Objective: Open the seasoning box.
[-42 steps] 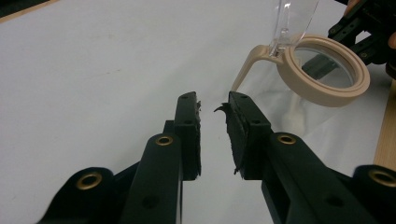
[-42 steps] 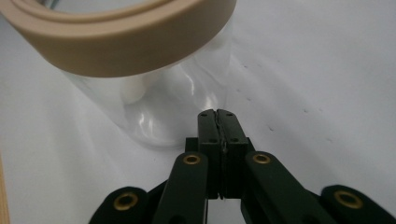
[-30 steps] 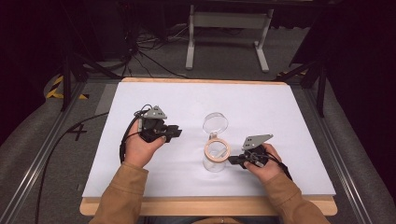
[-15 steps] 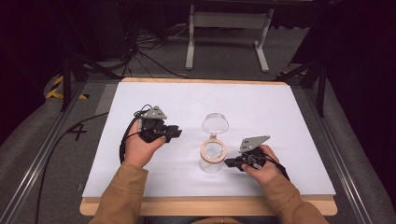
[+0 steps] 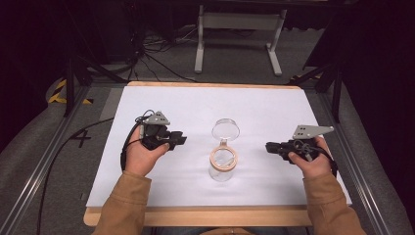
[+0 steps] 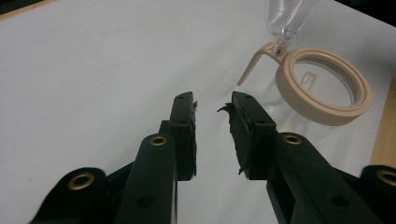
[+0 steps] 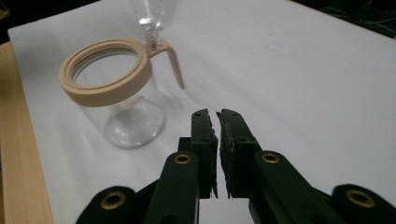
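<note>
A clear glass jar [image 5: 223, 164] with a beige ring at its mouth stands near the middle of the white table. Its clear hinged lid [image 5: 225, 129] is swung open toward the far side. In the left gripper view the jar's ring [image 6: 322, 88] is ahead to the right, with the lid [image 6: 289, 16] above it. My left gripper [image 5: 182, 139] sits left of the jar, open and holding nothing [image 6: 212, 103]. My right gripper [image 5: 268, 146] is to the jar's right, apart from it, its jaws nearly together on nothing [image 7: 214, 114]. The jar [image 7: 112, 93] stands ahead left of it.
A white sheet [image 5: 274, 112] covers the tabletop, with a wooden edge [image 5: 195, 215] along the front. A black cable [image 5: 63, 147] trails off the left side. A metal stand [image 5: 235, 29] and more cables are on the floor beyond the table.
My right gripper has pulled away from the jar to the right. The left gripper and the jar have stayed where they were.
</note>
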Motion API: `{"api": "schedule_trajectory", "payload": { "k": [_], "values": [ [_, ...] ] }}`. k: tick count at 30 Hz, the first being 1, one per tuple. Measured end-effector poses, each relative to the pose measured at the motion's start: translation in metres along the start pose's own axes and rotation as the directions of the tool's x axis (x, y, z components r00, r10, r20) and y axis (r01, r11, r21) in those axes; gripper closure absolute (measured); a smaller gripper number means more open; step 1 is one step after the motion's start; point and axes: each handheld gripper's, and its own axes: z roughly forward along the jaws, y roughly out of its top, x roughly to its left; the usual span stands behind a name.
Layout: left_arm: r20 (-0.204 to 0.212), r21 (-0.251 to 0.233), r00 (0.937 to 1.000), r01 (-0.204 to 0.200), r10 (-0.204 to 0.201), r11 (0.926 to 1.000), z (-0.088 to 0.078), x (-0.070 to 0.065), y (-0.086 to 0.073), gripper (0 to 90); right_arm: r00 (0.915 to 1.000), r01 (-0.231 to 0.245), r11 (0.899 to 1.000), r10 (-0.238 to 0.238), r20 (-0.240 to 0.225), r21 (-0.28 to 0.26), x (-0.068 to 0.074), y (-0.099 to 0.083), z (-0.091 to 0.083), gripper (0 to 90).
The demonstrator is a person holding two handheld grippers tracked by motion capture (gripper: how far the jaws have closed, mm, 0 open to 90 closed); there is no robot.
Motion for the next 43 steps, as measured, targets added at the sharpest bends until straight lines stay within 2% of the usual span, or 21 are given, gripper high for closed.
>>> {"api": "schedule_trajectory", "payload": {
  "k": [1,2,4,8,9,10,12,14,16,19,21,23,25,27,29,31,37,42,43],
  "values": [
    [-0.005,0.002,1.0000,0.002,-0.002,1.0000,-0.001,0.002,-0.001,70.3,0.9998,-0.013,1.000,0.013,0.014,-0.004,-0.004,-0.001,-0.004,82.7],
    [-0.020,0.009,0.9998,0.008,-0.008,0.9999,-0.002,0.004,-0.003,70.2,0.9980,-0.037,0.999,0.037,0.051,-0.009,-0.012,-0.004,-0.011,81.2],
    [-0.030,0.017,0.9994,0.018,-0.018,0.9997,-0.004,0.006,-0.004,69.9,0.9970,-0.043,0.999,0.043,0.064,-0.015,-0.016,-0.005,-0.013,80.6],
    [-0.045,0.027,0.9982,0.041,-0.040,0.9988,-0.005,0.012,-0.006,68.4,0.9869,-0.091,0.996,0.093,0.132,-0.023,-0.031,-0.015,-0.024,76.5],
    [-0.051,0.032,0.9975,0.050,-0.048,0.9983,-0.005,0.014,-0.007,68.3,0.9831,-0.099,0.995,0.100,0.153,-0.019,-0.034,-0.017,-0.026,75.0],
    [-0.059,0.034,0.9969,0.054,-0.052,0.9980,-0.005,0.017,-0.009,68.2,0.9759,-0.106,0.994,0.105,0.191,-0.003,-0.041,-0.022,-0.027,72.0],
    [-0.062,0.034,0.9959,0.068,-0.065,0.9971,-0.004,0.019,-0.010,68.1,0.9728,-0.111,0.994,0.108,0.205,0.002,-0.043,-0.025,-0.027,70.8],
    [-0.070,0.046,0.9957,0.064,-0.060,0.9969,-0.003,0.024,-0.013,68.0,0.9661,-0.148,0.989,0.143,0.215,0.010,-0.051,-0.031,-0.028,68.7],
    [-0.078,0.046,0.9934,0.088,-0.085,0.9950,-0.002,0.029,-0.017,68.0,0.9561,-0.182,0.983,0.171,0.238,0.025,-0.060,-0.040,-0.027,65.5],
    [-0.083,0.048,0.9913,0.107,-0.103,0.9931,0.000,0.034,-0.021,68.0,0.9477,-0.195,0.980,0.176,0.266,0.046,-0.067,-0.048,-0.025,62.5],
    [-0.088,0.059,0.9910,0.106,-0.101,0.9926,0.003,0.037,-0.024,68.1,0.9427,-0.218,0.974,0.194,0.272,0.062,-0.071,-0.053,-0.023,62.4],
    [-0.091,0.064,0.9903,0.111,-0.105,0.9918,0.005,0.038,-0.025,68.1,0.9430,-0.222,0.973,0.197,0.268,0.066,-0.073,-0.056,-0.022,62.1],
    [-0.099,0.082,0.9903,0.106,-0.098,0.9910,0.008,0.042,-0.028,68.1,0.9385,-0.242,0.967,0.213,0.272,0.079,-0.077,-0.062,-0.019,61.1],
    [-0.103,0.087,0.9890,0.116,-0.107,0.9894,0.012,0.044,-0.031,68.1,0.9329,-0.260,0.961,0.225,0.281,0.093,-0.081,-0.068,-0.016,60.6],
    [-0.104,0.100,0.9885,0.120,-0.110,0.9877,0.015,0.047,-0.034,68.1,0.9311,-0.266,0.959,0.228,0.284,0.101,-0.083,-0.071,-0.014,60.2],
    [-0.102,0.110,0.9864,0.140,-0.129,0.9840,0.020,0.050,-0.038,68.1,0.9290,-0.275,0.955,0.234,0.287,0.114,-0.086,-0.077,-0.009,60.1],
    [-0.105,0.126,0.9862,0.141,-0.128,0.9819,0.024,0.053,-0.041,67.6,0.9304,-0.264,0.952,0.209,0.301,0.154,-0.086,-0.083,0.002,57.8],
    [-0.101,0.122,0.9869,0.138,-0.126,0.9830,0.025,0.053,-0.041,66.4,0.9321,-0.259,0.955,0.209,0.296,0.141,-0.085,-0.083,0.004,54.6],
    [-0.099,0.119,0.9857,0.148,-0.136,0.9819,0.024,0.051,-0.040,66.3,0.9301,-0.266,0.956,0.222,0.293,0.121,-0.083,-0.082,0.005,52.3]
  ]
}}
